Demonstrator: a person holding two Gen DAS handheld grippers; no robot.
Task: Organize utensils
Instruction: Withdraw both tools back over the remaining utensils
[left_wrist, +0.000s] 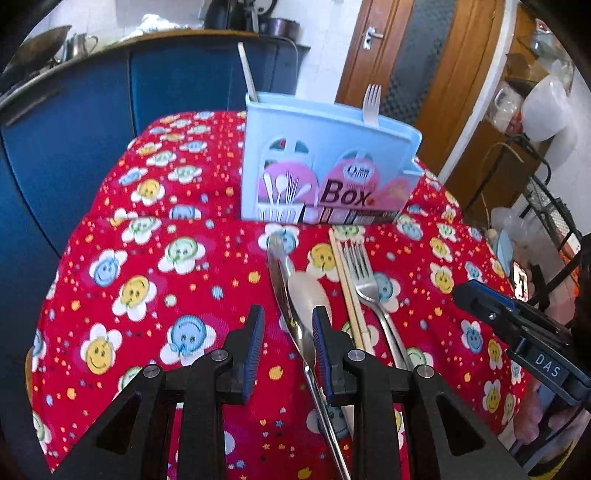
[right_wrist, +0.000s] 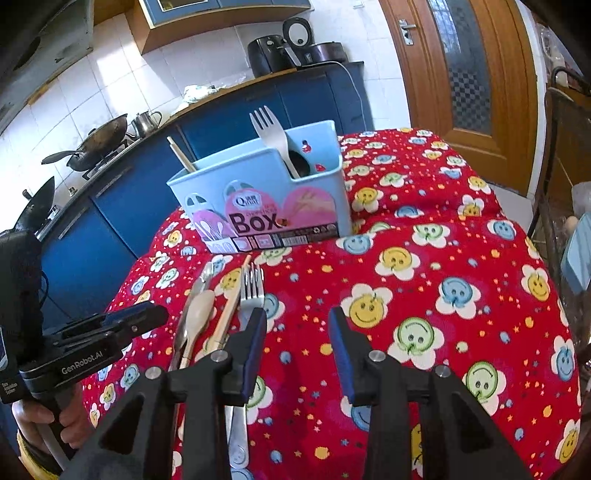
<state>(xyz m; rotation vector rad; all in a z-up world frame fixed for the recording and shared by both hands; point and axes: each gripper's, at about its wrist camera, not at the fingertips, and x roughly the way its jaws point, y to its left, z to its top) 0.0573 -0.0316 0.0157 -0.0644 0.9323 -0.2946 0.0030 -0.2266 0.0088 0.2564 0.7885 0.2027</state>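
A light blue utensil box (left_wrist: 325, 147) (right_wrist: 266, 199) stands upright at the far side of the red flowered tablecloth (left_wrist: 155, 280). It holds a white plastic fork (right_wrist: 269, 133), a chopstick (right_wrist: 181, 153) and a dark spoon (right_wrist: 299, 162). In front of it lie a table knife (left_wrist: 280, 273), a white spoon (left_wrist: 306, 291), chopsticks (left_wrist: 347, 288) and a metal fork (left_wrist: 362, 273) (right_wrist: 251, 288), side by side. My left gripper (left_wrist: 288, 325) hovers open over the knife, which runs just beside its right finger. My right gripper (right_wrist: 299, 321) is open over bare cloth, its left finger by the fork's tines.
Blue kitchen cabinets (right_wrist: 122, 206) with a wok (right_wrist: 99, 140) on the stove stand behind the table. A wooden door (right_wrist: 461, 74) is at the back right, a wire rack (left_wrist: 546, 206) to the right. A hand (right_wrist: 70, 417) holds the left gripper's handle.
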